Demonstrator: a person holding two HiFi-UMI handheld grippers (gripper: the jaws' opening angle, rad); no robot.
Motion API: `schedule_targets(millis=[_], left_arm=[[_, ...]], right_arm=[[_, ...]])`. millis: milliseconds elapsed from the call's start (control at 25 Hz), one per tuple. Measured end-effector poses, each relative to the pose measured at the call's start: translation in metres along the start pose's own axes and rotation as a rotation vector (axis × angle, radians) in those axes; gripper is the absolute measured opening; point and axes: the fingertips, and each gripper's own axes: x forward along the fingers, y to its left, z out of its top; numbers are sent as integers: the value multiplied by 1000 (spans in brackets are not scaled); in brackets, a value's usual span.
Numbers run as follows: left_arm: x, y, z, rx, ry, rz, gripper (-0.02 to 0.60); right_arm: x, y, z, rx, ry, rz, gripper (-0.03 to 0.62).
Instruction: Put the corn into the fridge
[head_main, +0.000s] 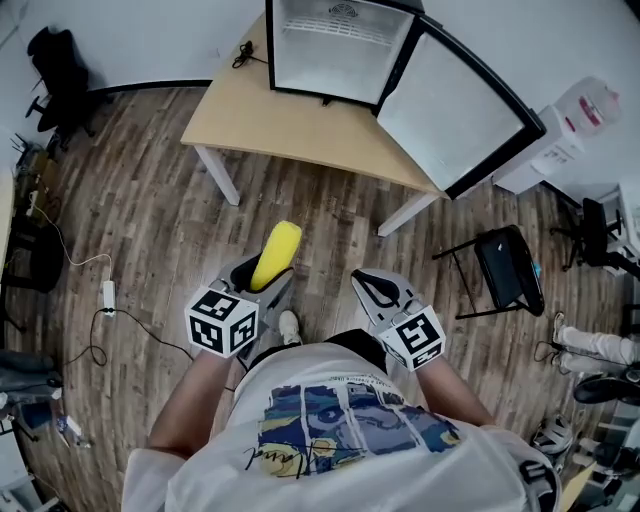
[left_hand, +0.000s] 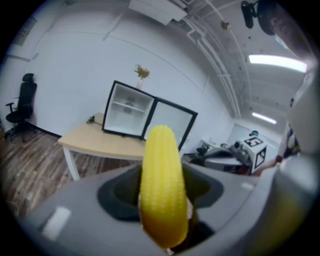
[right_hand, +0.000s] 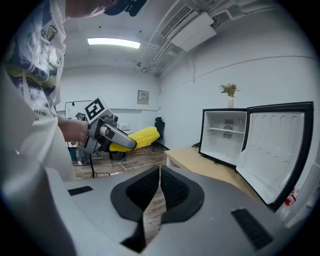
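Note:
A yellow corn cob (head_main: 276, 254) sticks up out of my left gripper (head_main: 262, 273), whose jaws are shut on its lower end; the cob (left_hand: 161, 185) fills the middle of the left gripper view. From the right gripper view the corn (right_hand: 138, 138) shows at the left, held in that gripper. My right gripper (head_main: 372, 291) is beside it, its jaws shut with nothing between them, the pads (right_hand: 169, 189) nearly touching. The small fridge (head_main: 342, 45) stands on the wooden table (head_main: 290, 125) ahead, its door (head_main: 462, 110) swung wide open and its white inside bare.
A black folding chair (head_main: 505, 270) stands right of the table. An office chair (head_main: 58, 65) sits at the far left, with cables and a power strip (head_main: 108, 294) on the wood floor. A person's legs (head_main: 590, 345) show at the right edge.

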Motion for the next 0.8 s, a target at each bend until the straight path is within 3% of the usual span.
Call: schedule_targets(millis=[440,800], left_arm=[[52,58,55,17,5,-36,249],[132,103,132,15,-21,42,249]], right_arm=[[53,-38,12,51,33,-35,20],[100,-130,19,51,25,28,20]])
